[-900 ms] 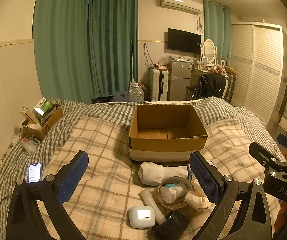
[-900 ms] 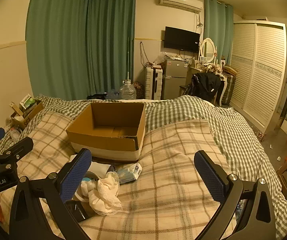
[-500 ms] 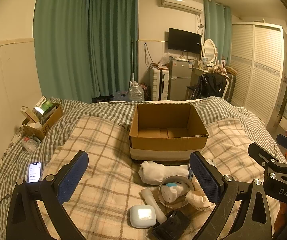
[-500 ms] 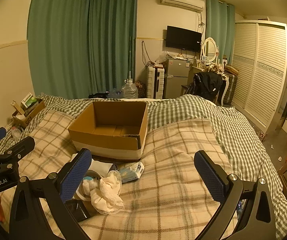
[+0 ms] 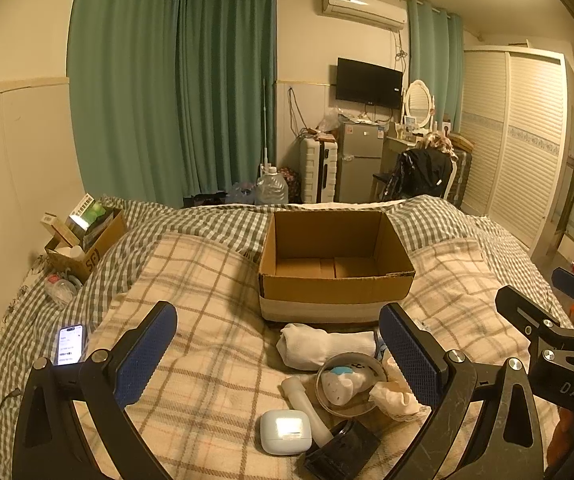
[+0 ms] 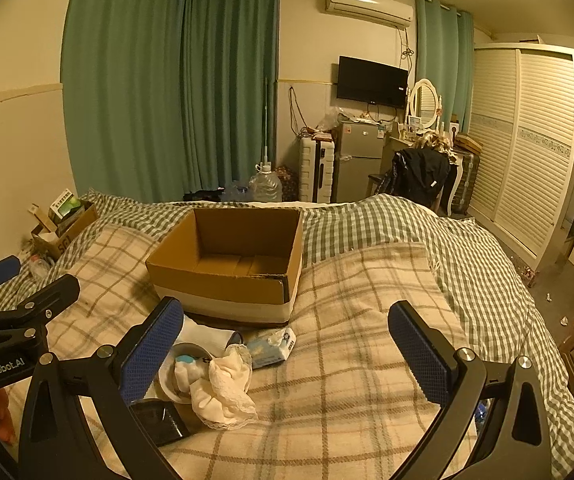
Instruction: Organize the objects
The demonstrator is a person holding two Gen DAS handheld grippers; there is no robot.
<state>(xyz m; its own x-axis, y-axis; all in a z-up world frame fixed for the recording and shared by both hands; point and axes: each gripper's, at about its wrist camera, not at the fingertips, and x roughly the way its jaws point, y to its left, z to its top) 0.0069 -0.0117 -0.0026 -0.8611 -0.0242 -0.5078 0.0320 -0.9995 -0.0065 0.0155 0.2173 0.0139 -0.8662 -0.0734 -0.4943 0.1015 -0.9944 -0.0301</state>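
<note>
Nothing has shifted over the last second: both the left claw [image 5: 277, 354] and right claw [image 6: 285, 350] hover spread wide and empty, cardboard box [image 5: 335, 264] seemingly bare, small clutter [image 5: 327, 380] unsorted on the bed [image 6: 367, 320].

Open brown cardboard box [image 5: 335, 268] on the bed is our landmark: its near wall hides the front strip of its floor. Just in front of it, the left gripper's right blue-padded finger [image 5: 409, 354] covers the end of the rolled white sock [image 5: 323, 346]. From the right wrist, the left blue pad [image 6: 153, 350] hides most of that sock. Nearer still, the flat black pouch [image 5: 341, 454] runs off the bottom edge. Screen text on the lit phone [image 5: 70, 345], far left of the box, is too small to read
</note>
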